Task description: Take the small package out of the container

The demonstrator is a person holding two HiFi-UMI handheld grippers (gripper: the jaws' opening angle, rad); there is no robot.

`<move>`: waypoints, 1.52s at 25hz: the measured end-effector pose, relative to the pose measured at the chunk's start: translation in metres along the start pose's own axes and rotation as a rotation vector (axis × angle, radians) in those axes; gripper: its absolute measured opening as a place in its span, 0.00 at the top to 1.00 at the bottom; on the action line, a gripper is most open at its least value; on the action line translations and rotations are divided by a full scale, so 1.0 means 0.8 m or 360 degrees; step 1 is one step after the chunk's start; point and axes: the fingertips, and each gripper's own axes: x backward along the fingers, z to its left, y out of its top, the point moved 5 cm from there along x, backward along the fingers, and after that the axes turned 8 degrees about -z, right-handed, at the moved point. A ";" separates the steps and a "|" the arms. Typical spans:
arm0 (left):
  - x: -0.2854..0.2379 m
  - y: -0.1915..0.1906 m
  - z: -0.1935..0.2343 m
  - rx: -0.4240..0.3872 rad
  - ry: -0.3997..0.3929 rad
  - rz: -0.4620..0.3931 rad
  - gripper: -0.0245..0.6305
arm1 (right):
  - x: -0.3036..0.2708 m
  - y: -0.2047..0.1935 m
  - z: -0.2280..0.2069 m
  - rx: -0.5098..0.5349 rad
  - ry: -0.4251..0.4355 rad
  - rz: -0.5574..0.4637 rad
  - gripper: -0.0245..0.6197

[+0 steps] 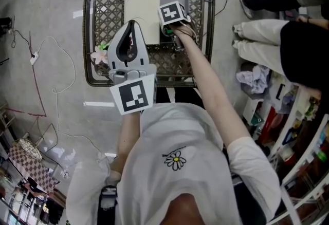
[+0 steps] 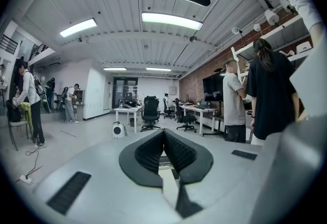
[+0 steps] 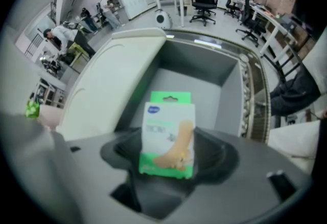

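Pale speckled floor (image 1: 51, 3) fills the head view, with white cables (image 1: 64, 59) trailing at 9 o'clock and seated people's legs (image 1: 262, 39) at 3 o'clock. At 12 o'clock stands a dark wire-lattice basket (image 1: 97, 23). A cream rectangular lid (image 1: 141, 11) lies inside it, and a pink flower (image 1: 98, 55) sits at its 8 o'clock corner. The left gripper (image 1: 131, 26) hangs over the basket's near half, pointing toward 12 o'clock. The right gripper (image 1: 169, 31), under its marker cube, reaches down just right of the lid.

From the left gripper view, its ribbed black pads (image 2: 149, 151) are pressed together with nothing between them. Beyond is an open office with white desks (image 2: 127, 110), black swivel chairs (image 2: 150, 110), a brick wall (image 2: 194, 85), ceiling strip lights (image 2: 171, 20) and two standing people (image 2: 255, 95) at 3 o'clock.

From the right gripper view, the jaws pinch a small flat white-and-green package (image 3: 167, 138) upright by its lower half. It carries a blue oval logo, a picture of a bare foot and a green hang tab; the print is too blurred to read. Behind it opens the smooth grey box-shaped container (image 3: 204, 80), with the lid at 10 o'clock. Whether the package is clear of the rim cannot be told.
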 end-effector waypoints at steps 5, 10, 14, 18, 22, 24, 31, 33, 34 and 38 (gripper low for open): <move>0.003 0.004 -0.007 -0.0005 -0.0004 -0.0027 0.93 | 0.000 0.000 0.000 -0.0012 -0.0006 0.0021 0.49; 0.012 0.011 -0.011 -0.0020 0.0005 -0.0040 0.93 | 0.002 0.000 -0.002 -0.0021 -0.0007 -0.0016 0.49; 0.018 0.017 -0.007 -0.0033 0.0021 -0.0050 0.93 | 0.013 0.005 -0.009 -0.0088 -0.0016 -0.0110 0.49; 0.019 0.023 -0.005 -0.0020 0.0042 -0.0065 0.93 | 0.045 0.028 -0.014 -0.0115 -0.0010 -0.0268 0.49; 0.016 0.040 -0.012 -0.0012 0.0038 -0.0114 0.93 | 0.094 0.060 -0.015 -0.0120 -0.0001 -0.0452 0.49; 0.017 0.050 -0.017 -0.0013 0.0028 -0.0141 0.93 | 0.122 0.075 -0.013 -0.0109 0.0007 -0.0559 0.49; 0.021 0.088 -0.030 -0.0006 0.0020 -0.0215 0.93 | 0.247 0.101 0.001 -0.0038 0.0021 -0.1027 0.49; 0.022 0.102 -0.032 -0.0016 0.0034 -0.0237 0.93 | 0.293 0.102 0.005 0.0007 0.0007 -0.1204 0.49; 0.024 0.109 -0.035 -0.0018 0.0027 -0.0254 0.93 | 0.315 0.099 0.009 0.0027 0.0013 -0.1290 0.49; 0.034 0.140 -0.051 -0.0027 -0.0039 -0.0385 0.93 | 0.393 0.080 0.024 0.0112 0.0013 -0.1569 0.49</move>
